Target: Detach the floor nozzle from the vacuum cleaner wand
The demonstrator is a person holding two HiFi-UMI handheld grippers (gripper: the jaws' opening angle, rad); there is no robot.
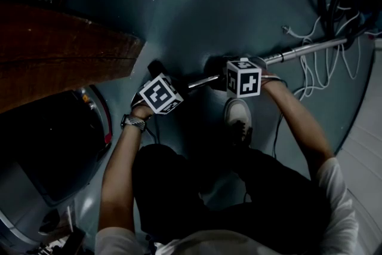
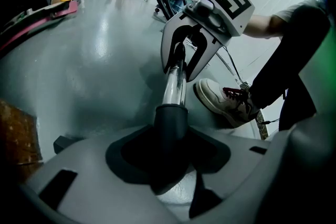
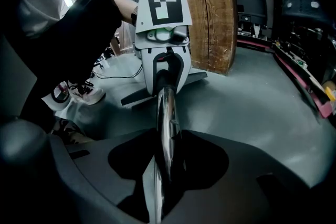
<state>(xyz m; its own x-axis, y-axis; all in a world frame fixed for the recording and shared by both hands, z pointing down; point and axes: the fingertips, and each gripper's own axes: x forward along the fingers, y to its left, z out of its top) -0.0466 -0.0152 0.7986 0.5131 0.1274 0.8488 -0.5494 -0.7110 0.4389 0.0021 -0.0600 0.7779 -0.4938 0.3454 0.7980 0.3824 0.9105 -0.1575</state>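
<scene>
Floor nozzle (image 3: 134, 97) lies flat on the grey floor directly beneath the left tongs (image 2: 170, 157), still joined to the wand (image 3: 167, 113). The left tongs are clamped on the nozzle's dark collar (image 2: 170, 123), where the chrome tube enters it. The right tongs (image 3: 165, 165) are clamped on the bare chrome tube a little farther along, and the two pairs face each other down the tube. A white shoe (image 1: 239, 119) stands just beside the wand, on the person's side of the right tongs.

To do this step well, the right tongs should probably hold the tube still while the left tongs draw the collar straight off along the tube's line. A small twist may help, but bending at the joint risks jamming it. No release catch is visible, so one may need finding first.

No container with visible contents can be made out. A dark rounded housing (image 1: 54, 146) sits out past the left tongs, its inside unseen.
</scene>
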